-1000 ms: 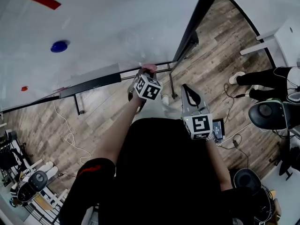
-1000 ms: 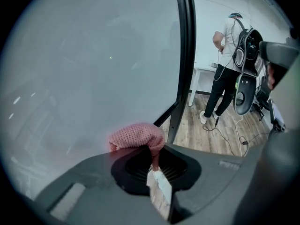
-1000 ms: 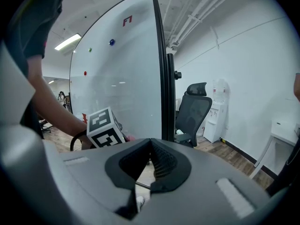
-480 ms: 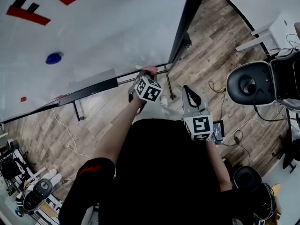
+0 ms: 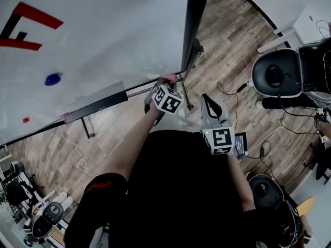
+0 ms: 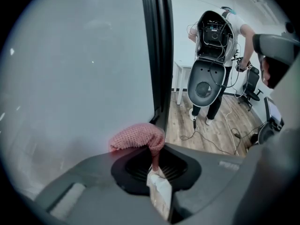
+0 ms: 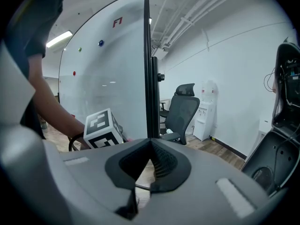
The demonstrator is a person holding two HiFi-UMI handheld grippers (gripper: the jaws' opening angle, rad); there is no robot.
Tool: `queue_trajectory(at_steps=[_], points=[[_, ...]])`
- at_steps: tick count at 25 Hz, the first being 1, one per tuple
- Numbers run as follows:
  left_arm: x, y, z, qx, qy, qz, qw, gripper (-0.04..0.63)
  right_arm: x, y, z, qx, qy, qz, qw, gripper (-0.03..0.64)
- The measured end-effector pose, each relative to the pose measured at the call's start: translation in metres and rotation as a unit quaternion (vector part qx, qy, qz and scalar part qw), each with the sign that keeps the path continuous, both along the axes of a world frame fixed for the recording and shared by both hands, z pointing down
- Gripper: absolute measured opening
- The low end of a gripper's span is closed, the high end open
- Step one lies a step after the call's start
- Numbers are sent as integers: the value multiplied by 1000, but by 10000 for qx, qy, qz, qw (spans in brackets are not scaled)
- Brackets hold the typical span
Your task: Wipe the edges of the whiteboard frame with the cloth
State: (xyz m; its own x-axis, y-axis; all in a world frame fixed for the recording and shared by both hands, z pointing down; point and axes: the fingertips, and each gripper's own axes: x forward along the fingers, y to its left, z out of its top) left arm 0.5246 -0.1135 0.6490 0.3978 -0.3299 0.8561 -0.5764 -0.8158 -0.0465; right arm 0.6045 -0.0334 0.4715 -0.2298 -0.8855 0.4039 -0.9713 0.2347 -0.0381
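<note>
The whiteboard [image 5: 93, 40] fills the upper left of the head view, with its black frame [image 5: 192, 25] down the right side and along the bottom. My left gripper [image 5: 164, 84] is shut on a pink knitted cloth [image 5: 168, 78] that presses on the bottom frame close to the lower right corner. In the left gripper view the cloth [image 6: 138, 137] bulges from the left gripper [image 6: 153, 153] against the board, right beside the upright black frame [image 6: 157, 55]. My right gripper [image 5: 209, 105] hangs shut and empty in front of my body, away from the board; its jaws [image 7: 150, 144] meet with nothing between.
A black office chair [image 5: 276, 74] stands on the wood floor at the right, with cables [image 5: 243, 92] around it. A person [image 6: 227, 46] stands beyond the board's edge holding dark equipment. A blue magnet [image 5: 52, 79] and a red magnet [image 5: 26, 120] sit on the board.
The cloth in my left gripper has slid along the bottom frame and now sits closer to the lower right corner. The head view has swung, bringing the office chair into view. The right gripper held still.
</note>
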Motion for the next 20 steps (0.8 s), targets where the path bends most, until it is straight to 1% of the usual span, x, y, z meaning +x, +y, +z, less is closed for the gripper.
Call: queue_trajectory(at_steps=[9, 20], points=[[21, 1, 0, -30, 2, 277, 9996, 35, 10, -2, 0, 12, -16, 126, 9999, 2], [38, 2, -2, -33, 30, 477, 9989, 35, 18, 0, 0, -15, -10, 259, 9997, 2]])
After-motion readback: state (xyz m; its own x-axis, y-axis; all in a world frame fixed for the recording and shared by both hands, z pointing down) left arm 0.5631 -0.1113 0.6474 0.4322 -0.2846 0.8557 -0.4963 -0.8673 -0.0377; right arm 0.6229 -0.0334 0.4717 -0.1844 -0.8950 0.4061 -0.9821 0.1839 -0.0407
